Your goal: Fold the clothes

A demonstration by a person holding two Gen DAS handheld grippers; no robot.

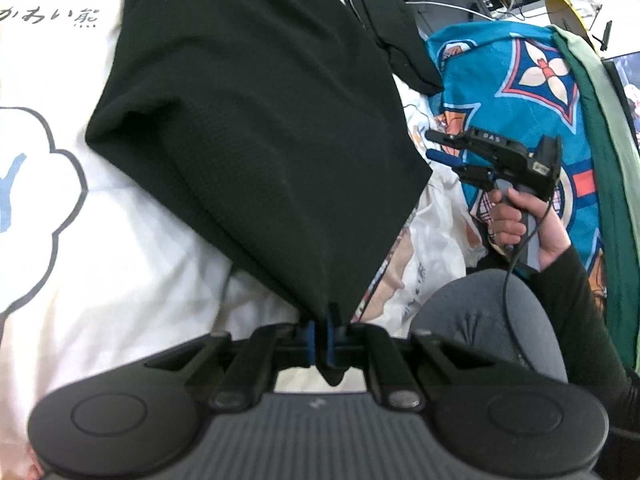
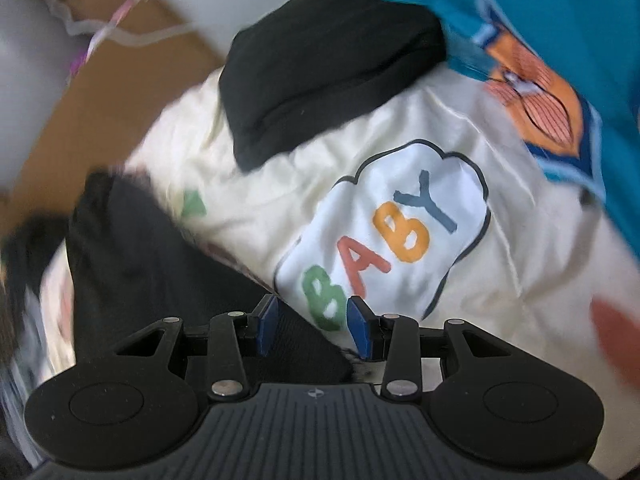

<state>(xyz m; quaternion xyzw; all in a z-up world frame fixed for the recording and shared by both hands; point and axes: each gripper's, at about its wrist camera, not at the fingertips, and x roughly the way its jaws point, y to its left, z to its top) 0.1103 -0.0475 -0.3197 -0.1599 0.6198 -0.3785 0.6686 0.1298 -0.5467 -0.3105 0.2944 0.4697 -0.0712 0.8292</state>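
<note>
Two hand-held grippers: left hand-held gripper (image 1: 321, 334) pinched tight on black garment (image 1: 256, 120) corner; right hand-held gripper (image 2: 314, 326) half-open, gripping nothing, over cream shirt (image 2: 500, 220).

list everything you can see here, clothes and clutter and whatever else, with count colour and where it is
black garment: one, black, lifted over the white shirt, its corner pinched in the left gripper
second black piece: one, black, lying on the white shirt; whether it is separate from the held garment cannot be told
white shirt: one, cream-white with a cloud print reading BABY, spread underneath
teal cloth: one, teal with orange and white pattern, on the right in the left wrist view
green cloth: one, green, along the teal cloth's far edge
cardboard: brown, at the upper left in the right wrist view
left gripper: black with blue pads, shut on the black garment
right gripper: black with blue pads, open, over the shirt
hand: one, black sleeve, holding the right gripper's handle
</note>
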